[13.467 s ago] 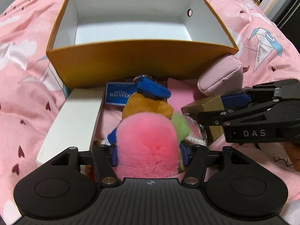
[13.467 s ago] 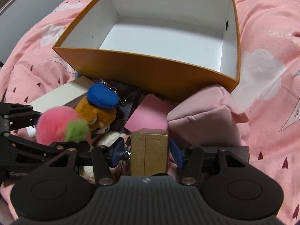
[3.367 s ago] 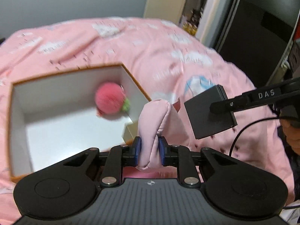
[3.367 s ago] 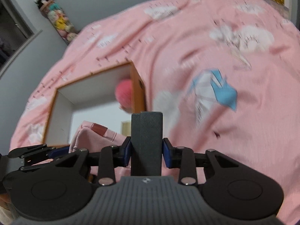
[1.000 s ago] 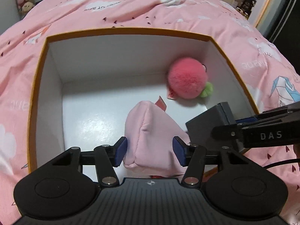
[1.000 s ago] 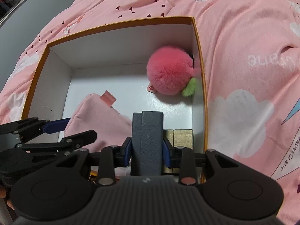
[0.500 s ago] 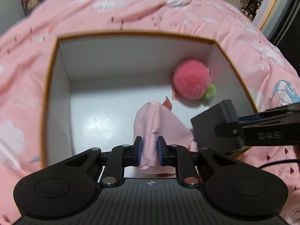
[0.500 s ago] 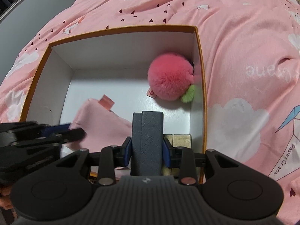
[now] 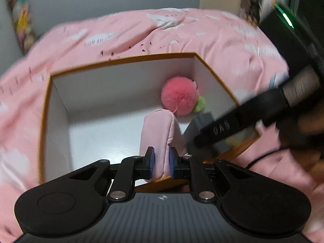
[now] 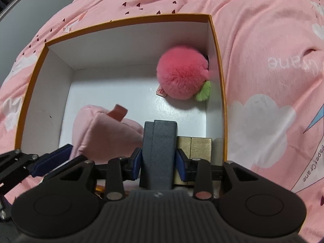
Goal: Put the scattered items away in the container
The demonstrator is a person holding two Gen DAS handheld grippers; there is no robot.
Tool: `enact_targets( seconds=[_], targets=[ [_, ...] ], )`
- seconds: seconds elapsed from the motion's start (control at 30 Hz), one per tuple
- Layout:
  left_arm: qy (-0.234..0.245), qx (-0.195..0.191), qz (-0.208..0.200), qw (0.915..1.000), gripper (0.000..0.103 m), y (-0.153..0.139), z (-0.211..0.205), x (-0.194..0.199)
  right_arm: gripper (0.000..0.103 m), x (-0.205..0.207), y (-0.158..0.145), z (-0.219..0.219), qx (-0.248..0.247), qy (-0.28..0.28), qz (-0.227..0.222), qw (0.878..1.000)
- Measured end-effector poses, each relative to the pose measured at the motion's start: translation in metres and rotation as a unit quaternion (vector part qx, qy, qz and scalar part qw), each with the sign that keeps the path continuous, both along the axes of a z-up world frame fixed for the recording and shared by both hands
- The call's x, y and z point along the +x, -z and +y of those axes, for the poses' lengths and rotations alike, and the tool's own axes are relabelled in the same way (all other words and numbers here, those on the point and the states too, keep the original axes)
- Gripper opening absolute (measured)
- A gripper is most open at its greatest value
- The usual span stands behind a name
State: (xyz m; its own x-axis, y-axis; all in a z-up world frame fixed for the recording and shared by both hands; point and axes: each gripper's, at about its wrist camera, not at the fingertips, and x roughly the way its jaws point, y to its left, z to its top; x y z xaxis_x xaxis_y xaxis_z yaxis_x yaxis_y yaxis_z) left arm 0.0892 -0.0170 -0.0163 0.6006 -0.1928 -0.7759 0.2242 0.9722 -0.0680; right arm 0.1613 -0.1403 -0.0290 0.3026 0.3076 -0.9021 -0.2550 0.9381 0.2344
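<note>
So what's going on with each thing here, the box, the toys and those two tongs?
Orange box: open, no lid on it, resting on the pink bedspread.
Pink pompom: lying in the box's far right corner.
Pink pouch: pinched upright by the left tongs, inside the box.
Grey case: between the right tongs, whose jaws are opening.
Gold block: lying in the box beside the case.

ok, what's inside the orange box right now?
In the orange box: pink pompom in the far right corner, pink pouch, grey case, gold box. The near floor is hidden behind the tools.
</note>
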Motion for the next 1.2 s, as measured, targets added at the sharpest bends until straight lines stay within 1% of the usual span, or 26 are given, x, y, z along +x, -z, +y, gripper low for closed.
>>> enact_targets(
  seconds=[0.03, 0.1, 0.17, 0.2, 0.23, 0.33, 0.4, 0.47, 0.5, 0.53, 0.6, 0.67, 0.77, 0.83, 0.97, 1.0, 1.07, 1.13, 1.2],
  targets=[
    [-0.007, -0.029, 0.009, 0.9995, 0.018, -0.001, 0.005, 0.004, 0.039, 0.000, -0.001, -0.001, 0.005, 0.002, 0.001, 1.000],
    [-0.012, -0.088, 0.027, 0.9957, 0.017, -0.005, 0.017, 0.008, 0.042, 0.000, -0.003, -0.004, 0.013, 0.005, 0.001, 1.000],
    [-0.007, -0.146, 0.048, 0.9881, 0.017, -0.005, 0.022, 0.010, 0.044, -0.002, -0.007, -0.009, 0.023, 0.012, -0.003, 1.000],
    [-0.006, -0.167, 0.059, 0.9842, 0.017, -0.004, 0.023, 0.012, 0.045, -0.002, -0.010, -0.013, 0.029, 0.016, -0.006, 0.999],
    [-0.008, -0.177, 0.063, 0.9821, 0.017, -0.002, 0.023, 0.013, 0.045, -0.004, -0.012, -0.017, 0.033, 0.021, -0.011, 0.999],
    [-0.007, -0.192, 0.069, 0.9790, 0.017, 0.004, 0.020, 0.017, 0.045, -0.008, -0.020, -0.030, 0.041, 0.037, -0.025, 0.998],
    [-0.003, -0.210, 0.080, 0.9744, 0.017, 0.007, 0.019, 0.019, 0.045, -0.012, -0.024, -0.039, 0.046, 0.047, -0.033, 0.997],
    [-0.001, -0.232, 0.097, 0.9679, 0.017, 0.011, 0.018, 0.020, 0.045, -0.016, -0.027, -0.046, 0.057, 0.053, -0.038, 0.996],
    [0.000, -0.235, 0.103, 0.9664, 0.017, 0.013, 0.017, 0.021, 0.045, -0.018, -0.028, -0.050, 0.065, 0.057, -0.039, 0.996],
    [-0.002, -0.233, 0.106, 0.9668, 0.017, 0.014, 0.015, 0.019, 0.045, -0.018, -0.029, -0.053, 0.073, 0.060, -0.039, 0.995],
    [-0.005, -0.218, 0.098, 0.9711, 0.017, 0.015, 0.012, 0.018, 0.045, -0.019, -0.034, -0.057, 0.093, 0.063, -0.041, 0.993],
    [-0.006, -0.213, 0.098, 0.9722, 0.017, 0.016, 0.011, 0.018, 0.045, -0.017, -0.037, -0.056, 0.109, 0.057, -0.044, 0.991],
    [-0.009, -0.213, 0.100, 0.9719, 0.017, 0.016, 0.013, 0.018, 0.045, -0.012, -0.041, -0.044, 0.113, 0.037, -0.050, 0.992],
    [-0.009, -0.211, 0.100, 0.9725, 0.017, 0.016, 0.013, 0.017, 0.045, -0.008, -0.037, -0.035, 0.118, 0.025, -0.047, 0.992],
    [-0.007, -0.199, 0.098, 0.9751, 0.017, 0.012, 0.011, 0.017, 0.044, 0.006, -0.023, -0.024, 0.132, 0.021, -0.023, 0.991],
    [-0.007, -0.196, 0.097, 0.9758, 0.017, 0.010, 0.012, 0.017, 0.041, 0.008, -0.021, -0.023, 0.142, 0.020, -0.015, 0.990],
    [-0.001, -0.186, 0.098, 0.9777, 0.019, 0.006, 0.015, 0.016, 0.020, 0.007, -0.019, -0.021, 0.160, 0.009, -0.007, 0.987],
    [0.003, -0.174, 0.091, 0.9805, 0.022, -0.002, 0.022, 0.015, 0.018, 0.004, -0.020, -0.017, 0.162, -0.005, -0.011, 0.987],
    [-0.001, -0.159, 0.082, 0.9840, 0.022, -0.011, 0.034, 0.015, 0.016, 0.001, -0.021, -0.011, 0.158, -0.023, -0.020, 0.987]
  ],
)
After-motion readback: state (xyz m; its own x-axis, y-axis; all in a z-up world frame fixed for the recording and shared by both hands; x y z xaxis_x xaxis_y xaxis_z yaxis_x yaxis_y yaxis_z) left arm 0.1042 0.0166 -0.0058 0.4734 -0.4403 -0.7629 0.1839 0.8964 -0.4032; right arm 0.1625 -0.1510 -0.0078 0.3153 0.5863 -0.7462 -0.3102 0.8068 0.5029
